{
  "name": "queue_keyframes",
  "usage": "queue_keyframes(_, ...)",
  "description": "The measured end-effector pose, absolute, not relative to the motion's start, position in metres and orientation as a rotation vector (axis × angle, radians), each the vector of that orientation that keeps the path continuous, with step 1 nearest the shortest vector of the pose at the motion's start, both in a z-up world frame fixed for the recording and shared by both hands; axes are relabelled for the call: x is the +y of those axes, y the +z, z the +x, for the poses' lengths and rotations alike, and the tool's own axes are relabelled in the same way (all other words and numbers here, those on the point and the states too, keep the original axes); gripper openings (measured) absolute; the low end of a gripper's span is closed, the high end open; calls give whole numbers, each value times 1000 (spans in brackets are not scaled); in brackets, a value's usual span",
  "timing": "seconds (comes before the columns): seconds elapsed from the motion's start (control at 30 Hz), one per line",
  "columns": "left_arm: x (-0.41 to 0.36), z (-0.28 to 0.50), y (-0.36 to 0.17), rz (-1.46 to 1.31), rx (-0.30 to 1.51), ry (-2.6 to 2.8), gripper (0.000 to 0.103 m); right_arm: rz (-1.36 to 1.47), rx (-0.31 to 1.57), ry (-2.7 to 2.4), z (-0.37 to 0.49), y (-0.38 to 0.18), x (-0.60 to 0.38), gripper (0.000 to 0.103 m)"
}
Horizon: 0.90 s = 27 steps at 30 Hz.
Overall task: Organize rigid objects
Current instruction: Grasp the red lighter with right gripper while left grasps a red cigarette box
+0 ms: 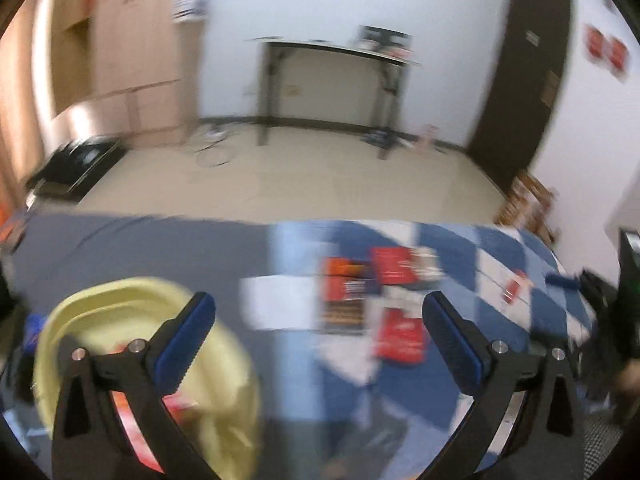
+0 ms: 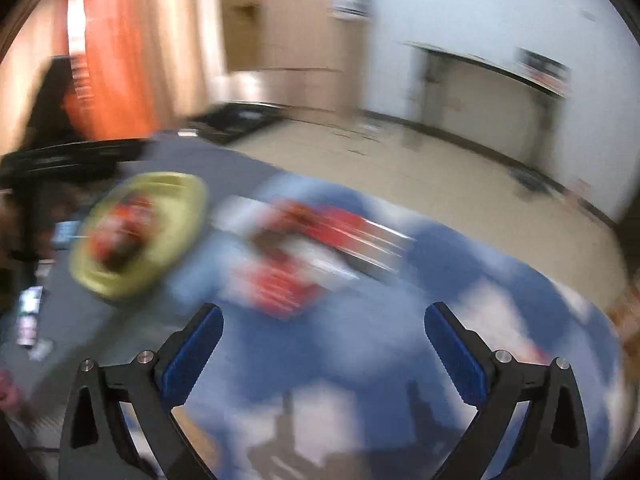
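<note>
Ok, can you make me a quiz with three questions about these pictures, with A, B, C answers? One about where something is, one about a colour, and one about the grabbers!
1. Where is the yellow bag in the left wrist view?
A. behind the left finger
B. on the far desk
C. by the door

2. What colour are the gripper pads?
A. green
B. blue
C. white

3. How are the left gripper and right gripper?
A. both shut on red boxes
B. one open, one shut
C. both open and empty

Answers: 1 A, the bag shows behind that finger. 2 B, the pads are blue. 3 C, wide gaps with nothing between the fingers.
</note>
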<state>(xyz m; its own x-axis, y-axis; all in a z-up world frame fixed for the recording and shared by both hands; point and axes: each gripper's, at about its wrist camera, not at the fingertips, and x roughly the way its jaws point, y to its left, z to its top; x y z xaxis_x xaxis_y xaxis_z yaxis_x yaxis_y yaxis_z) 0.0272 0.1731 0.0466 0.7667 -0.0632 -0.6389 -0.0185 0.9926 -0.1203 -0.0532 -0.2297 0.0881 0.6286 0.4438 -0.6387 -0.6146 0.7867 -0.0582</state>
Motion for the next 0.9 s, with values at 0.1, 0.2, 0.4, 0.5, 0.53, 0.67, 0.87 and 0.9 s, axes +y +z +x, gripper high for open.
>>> queue_keyframes(0.1,130,52,20,-67,785,-114,103,-246,681,472,-31,63,-289,103)
queue_keyframes(0.2,103,72,-12,27,878,-141,103,-163,725,357,-9,33,-326,103)
queue_keyframes(0.4,90,92,-52,85,976,-157,103,-144,728,409,14,4,-319,103)
queue_keyframes(0.5,88,101,-62,70,989,-146,103,-165,706,411,29,-4,-308,103)
queue_keyframes(0.53,88,101,-63,75,985,-139,103,-168,706,397,37,-7,-306,103)
queue_keyframes(0.67,79,104,-65,72,971,-142,102,-139,709,382,56,-17,-310,103)
queue_keyframes(0.87,51,103,-72,126,1006,-168,91,-202,725,383,76,-26,-308,103)
queue_keyframes(0.9,51,104,-75,112,1012,-162,87,-215,717,385,76,-26,-307,103)
